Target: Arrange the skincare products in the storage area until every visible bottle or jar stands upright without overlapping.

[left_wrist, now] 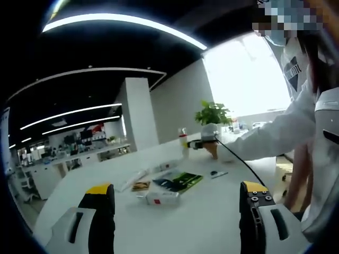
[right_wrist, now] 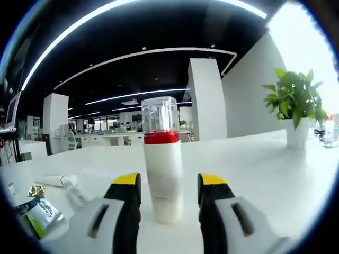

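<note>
A white bottle (right_wrist: 162,159) with a red band and a clear cap stands upright on the white table (right_wrist: 265,174), between the jaws of my right gripper (right_wrist: 169,182). The jaws are open, with a narrow gap on each side of the bottle. From the left gripper view, the same bottle (left_wrist: 183,142) stands at the table's far side with the right gripper (left_wrist: 198,144) beside it. My left gripper (left_wrist: 177,190) hovers open and holds nothing. Ahead of it lie a white tube (left_wrist: 132,180), a gold-lidded jar (left_wrist: 141,186), a white box (left_wrist: 161,198) and a green packet (left_wrist: 179,181).
A potted plant (right_wrist: 296,100) stands right of the bottle and appears again as the plant (left_wrist: 213,114) behind the right gripper. A person's white sleeve (left_wrist: 275,135) reaches in from the right. A tube (right_wrist: 58,181) and green packet (right_wrist: 37,217) lie low on the left.
</note>
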Demonstrator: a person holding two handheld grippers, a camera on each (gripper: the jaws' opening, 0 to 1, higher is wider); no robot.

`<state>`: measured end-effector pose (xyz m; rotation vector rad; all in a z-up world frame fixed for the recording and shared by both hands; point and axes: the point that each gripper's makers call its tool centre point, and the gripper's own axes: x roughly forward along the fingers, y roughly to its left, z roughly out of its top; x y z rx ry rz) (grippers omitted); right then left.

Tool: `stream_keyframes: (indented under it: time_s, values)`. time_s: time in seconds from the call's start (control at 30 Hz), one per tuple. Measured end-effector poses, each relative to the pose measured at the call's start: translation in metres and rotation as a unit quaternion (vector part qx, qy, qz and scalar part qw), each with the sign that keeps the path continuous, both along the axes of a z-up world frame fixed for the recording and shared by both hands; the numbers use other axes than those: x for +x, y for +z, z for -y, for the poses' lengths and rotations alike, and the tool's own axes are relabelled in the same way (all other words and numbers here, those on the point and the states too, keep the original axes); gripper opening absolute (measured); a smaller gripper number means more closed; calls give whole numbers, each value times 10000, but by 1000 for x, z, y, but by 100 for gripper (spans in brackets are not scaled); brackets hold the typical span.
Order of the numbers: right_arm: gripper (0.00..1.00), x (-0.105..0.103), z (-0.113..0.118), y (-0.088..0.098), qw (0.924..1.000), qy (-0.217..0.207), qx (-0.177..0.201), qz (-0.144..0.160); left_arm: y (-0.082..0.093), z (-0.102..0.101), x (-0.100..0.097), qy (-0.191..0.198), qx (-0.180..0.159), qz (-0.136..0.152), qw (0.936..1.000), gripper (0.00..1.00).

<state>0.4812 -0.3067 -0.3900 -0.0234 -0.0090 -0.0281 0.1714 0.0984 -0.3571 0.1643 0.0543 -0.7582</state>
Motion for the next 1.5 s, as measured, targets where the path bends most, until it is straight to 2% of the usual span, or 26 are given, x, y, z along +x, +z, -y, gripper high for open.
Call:
stream_keyframes:
  time_s: [0.27,0.43,0.77,1.03,1.3,1.5]
  values:
    - [35,9,-9,1,9998,-72,-170,-74,-1,-5,-1,42,-31,-7,10000,100]
    - [28,10,-4,-5,9990,-165,-367,-185,-2,-9,0,95,-19,-14,10000,100]
    - [27,12,-1,-5,9989,8,-449,-130,-5,-7,-2,90,-17,-24,10000,100]
    - [27,14,3,-6,9992,172,-368,-47,-7,-7,-3,113,8,-49,9999,100]
    - [27,12,3,-5,9986,396,-356,-69,-7,-5,-3,118,23,-55,9999,100]
    - [29,12,4,-6,9983,394,-408,-164,-7,-3,-4,102,21,-52,9999,100]
